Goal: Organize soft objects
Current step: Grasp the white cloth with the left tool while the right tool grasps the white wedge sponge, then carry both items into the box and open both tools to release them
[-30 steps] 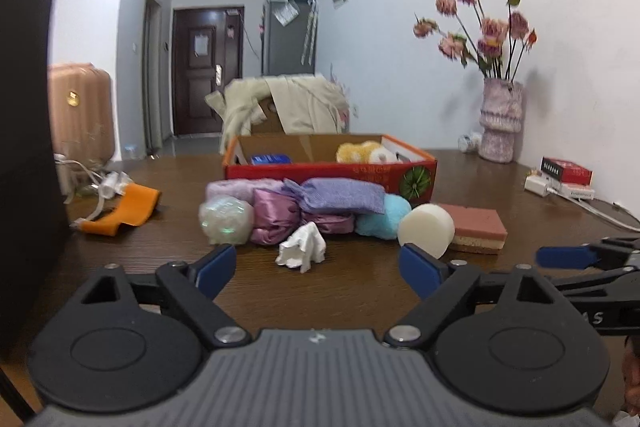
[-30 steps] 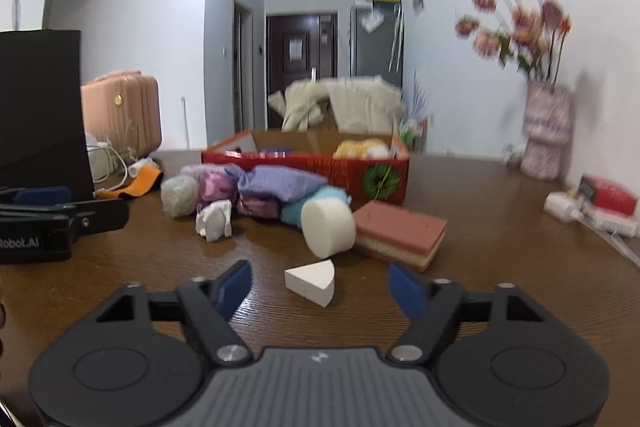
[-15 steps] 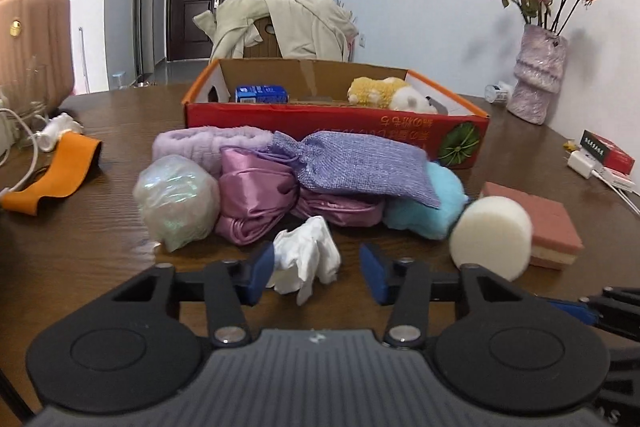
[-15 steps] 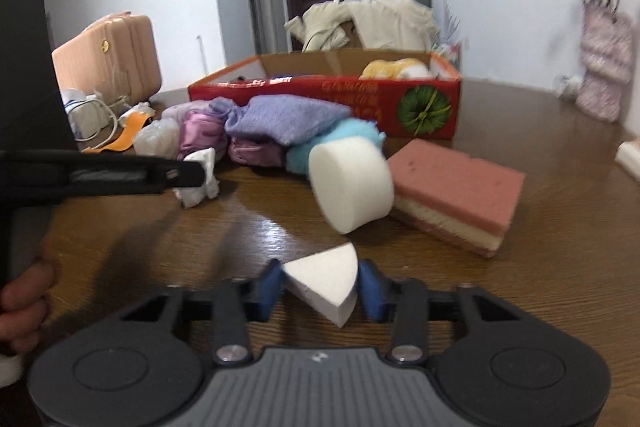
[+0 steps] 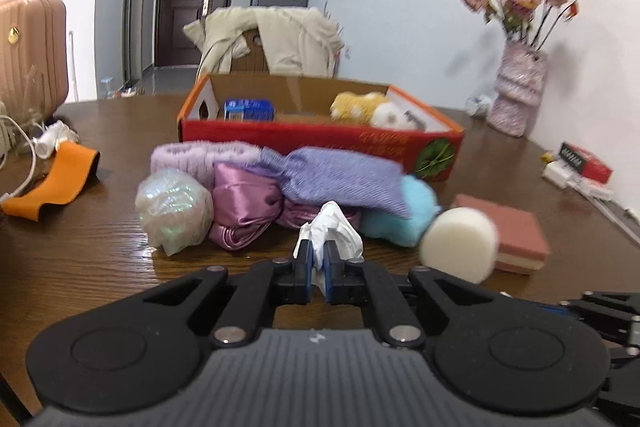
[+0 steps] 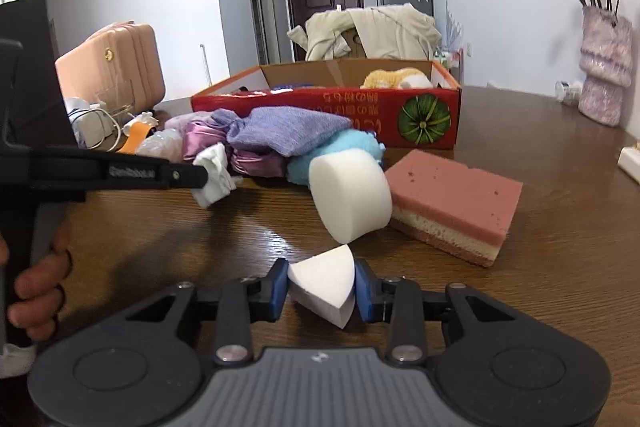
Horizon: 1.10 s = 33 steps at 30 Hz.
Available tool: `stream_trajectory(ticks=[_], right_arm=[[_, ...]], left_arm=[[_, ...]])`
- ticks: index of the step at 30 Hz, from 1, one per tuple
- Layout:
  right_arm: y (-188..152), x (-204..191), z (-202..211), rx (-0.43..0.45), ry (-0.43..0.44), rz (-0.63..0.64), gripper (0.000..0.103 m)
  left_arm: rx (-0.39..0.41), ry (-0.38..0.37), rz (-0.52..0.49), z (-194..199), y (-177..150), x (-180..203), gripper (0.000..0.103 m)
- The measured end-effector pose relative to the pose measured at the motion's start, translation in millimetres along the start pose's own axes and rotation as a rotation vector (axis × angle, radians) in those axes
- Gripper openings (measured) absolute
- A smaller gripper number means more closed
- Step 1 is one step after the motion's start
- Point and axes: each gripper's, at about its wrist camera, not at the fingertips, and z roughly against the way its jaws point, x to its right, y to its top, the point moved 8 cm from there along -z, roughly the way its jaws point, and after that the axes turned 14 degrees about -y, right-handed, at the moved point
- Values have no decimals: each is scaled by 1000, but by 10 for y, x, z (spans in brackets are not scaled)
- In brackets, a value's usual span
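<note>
Dark wooden table (image 6: 560,267), grained and glossy. Matt, pored foam in the pink sponge (image 6: 456,203) and white wedge (image 6: 324,285). Shiny satin in the purple pouch (image 5: 244,207); woven lilac cloth bag (image 5: 336,179); printed cardboard box (image 5: 320,143); iridescent film ball (image 5: 174,209).

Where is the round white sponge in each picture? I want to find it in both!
Left wrist view: the round white sponge sits low on the right, in front of the pink sponge block.
Right wrist view: the round white sponge is near the middle, left of the pink sponge block.
Shared landmark: the red cardboard box stands behind it in both views.
</note>
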Motion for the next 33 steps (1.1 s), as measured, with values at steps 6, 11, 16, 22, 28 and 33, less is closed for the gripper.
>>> stream_trajectory(ticks=[6,11,16,22,28,33], right_arm=[[25,-34,417,67,3,9,34],[18,-86,835,132,11,18,34],[34,-128,1223,203,22,25,34],[76,-190,1569,270,18,41,34],[192,-154,1629,295,11,35,34],[510,-123,1532,318,41,30,34]], left_arm=[[81,-17,-40,582,-4,308,7],[160,-13,-57,1086,-5,493,7],[229,-7,-76,1504,-5,610,7],[275,-16,-90,1739,20,683,7],[280,-22,-106,1716,108,709,7],[292,-16,-183,1579,444,702,7]])
